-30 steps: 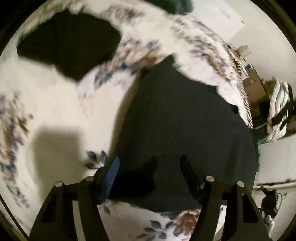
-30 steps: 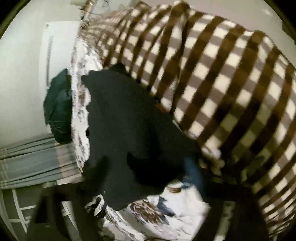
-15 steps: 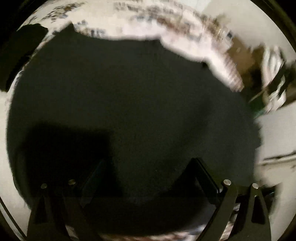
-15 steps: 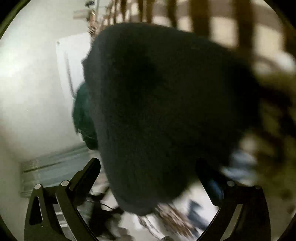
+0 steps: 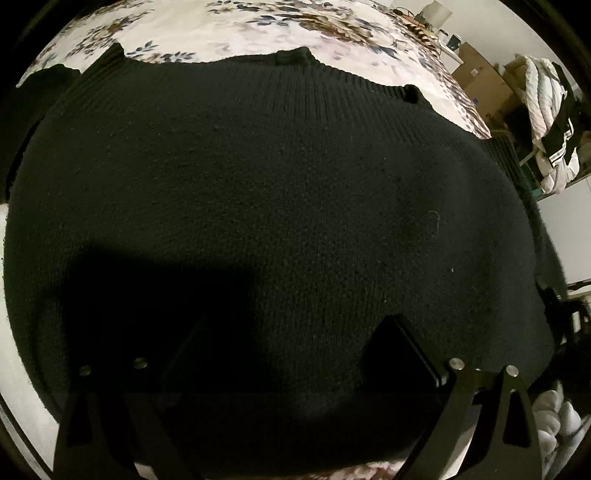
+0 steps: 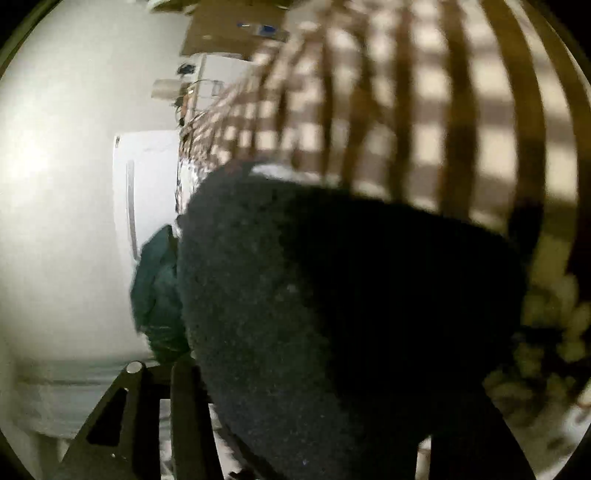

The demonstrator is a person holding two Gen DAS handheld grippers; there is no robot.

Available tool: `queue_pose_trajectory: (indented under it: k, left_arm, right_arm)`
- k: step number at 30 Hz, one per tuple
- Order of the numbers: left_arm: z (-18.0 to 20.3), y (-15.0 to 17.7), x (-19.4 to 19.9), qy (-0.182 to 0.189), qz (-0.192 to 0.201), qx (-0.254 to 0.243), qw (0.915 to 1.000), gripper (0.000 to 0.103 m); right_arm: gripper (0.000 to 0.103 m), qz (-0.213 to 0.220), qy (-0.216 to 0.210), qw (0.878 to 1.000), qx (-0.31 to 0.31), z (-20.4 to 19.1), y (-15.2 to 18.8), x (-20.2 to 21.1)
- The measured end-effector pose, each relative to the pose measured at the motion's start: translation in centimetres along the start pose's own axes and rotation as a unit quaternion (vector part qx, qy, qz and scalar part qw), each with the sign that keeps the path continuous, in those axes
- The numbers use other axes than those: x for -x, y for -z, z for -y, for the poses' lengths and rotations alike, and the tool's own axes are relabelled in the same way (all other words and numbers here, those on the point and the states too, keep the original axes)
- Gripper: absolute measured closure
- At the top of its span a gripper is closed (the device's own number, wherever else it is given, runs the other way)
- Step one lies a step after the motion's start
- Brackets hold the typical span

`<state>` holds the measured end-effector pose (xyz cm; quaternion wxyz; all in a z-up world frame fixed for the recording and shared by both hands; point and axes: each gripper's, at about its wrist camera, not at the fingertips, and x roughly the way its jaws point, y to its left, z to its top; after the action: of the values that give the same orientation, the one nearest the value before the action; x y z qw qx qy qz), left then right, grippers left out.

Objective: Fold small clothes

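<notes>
Black knit garment (image 5: 295, 206) lay flat on floral bed (image 5: 258, 29). Soft, limp, light; best pinched at ribbed edge. Left tongs (image 5: 295, 354) apart above it; right tongs (image 6: 332, 424) closing around bunched knit.

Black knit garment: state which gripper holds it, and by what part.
The left gripper stands open above the black knit garment, holding nothing. The right gripper is closing around its near edge; a firm grip cannot be told.

A black knit sweater (image 5: 295, 203) lies on a white floral bedsheet (image 5: 229, 29); the blanket (image 6: 461, 92) is brown-and-cream checked.
</notes>
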<state>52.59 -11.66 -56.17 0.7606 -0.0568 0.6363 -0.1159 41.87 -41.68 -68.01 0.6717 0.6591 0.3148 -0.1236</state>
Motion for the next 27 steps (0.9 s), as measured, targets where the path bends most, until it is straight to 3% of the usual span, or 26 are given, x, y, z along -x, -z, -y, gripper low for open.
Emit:
queue_pose_trajectory:
  k: [5, 8, 13, 14, 16, 19, 22, 23, 27]
  left_arm:
    - [-0.3, 0.0, 0.3, 0.01, 0.001, 0.008, 0.9999, 0.005]
    - [-1.2, 0.3, 1.6, 0.029, 0.004, 0.024, 0.9993, 0.005]
    - [-5.7, 1.6, 6.2, 0.091, 0.023, 0.116, 0.9888, 0.005]
    - [-7.0, 2.0, 7.4, 0.099, 0.03, 0.136, 0.9852, 0.005]
    - [-10.3, 3.0, 10.2, 0.102, 0.048, 0.166, 0.9796, 0.005]
    - [-15.3, 4.6, 13.8, 0.088, 0.078, 0.201, 0.9724, 0.005]
    - [-21.2, 6.7, 16.8, 0.067, 0.096, 0.239, 0.9639, 0.005]
    - [-22.5, 7.0, 17.3, 0.061, 0.1, 0.247, 0.9618, 0.005]
    - [-27.5, 8.9, 18.6, 0.035, 0.115, 0.28, 0.9526, 0.005]
  right_arm:
    - [0.057, 0.02, 0.044, 0.994, 0.099, -5.0, 0.7, 1.2]
    - [0.058, 0.032, 0.074, 0.98, 0.182, -9.6, 2.2, 1.4]
    - [0.059, 0.029, 0.097, 0.935, 0.339, -17.3, 6.8, 0.7]
    - [0.059, 0.025, 0.105, 0.917, 0.384, -19.2, 8.7, -0.1]
    - [0.06, 0.015, 0.113, 0.892, 0.437, -20.8, 12.1, -1.1]
    - [0.061, -0.013, 0.126, 0.838, 0.531, -23.5, 19.0, -4.3]
    - [0.061, -0.054, 0.134, 0.765, 0.628, -24.8, 27.1, -8.3]
    - [0.061, -0.069, 0.138, 0.736, 0.659, -24.5, 30.0, -9.6]
    - [0.062, -0.111, 0.151, 0.6, 0.777, -21.5, 40.1, -14.0]
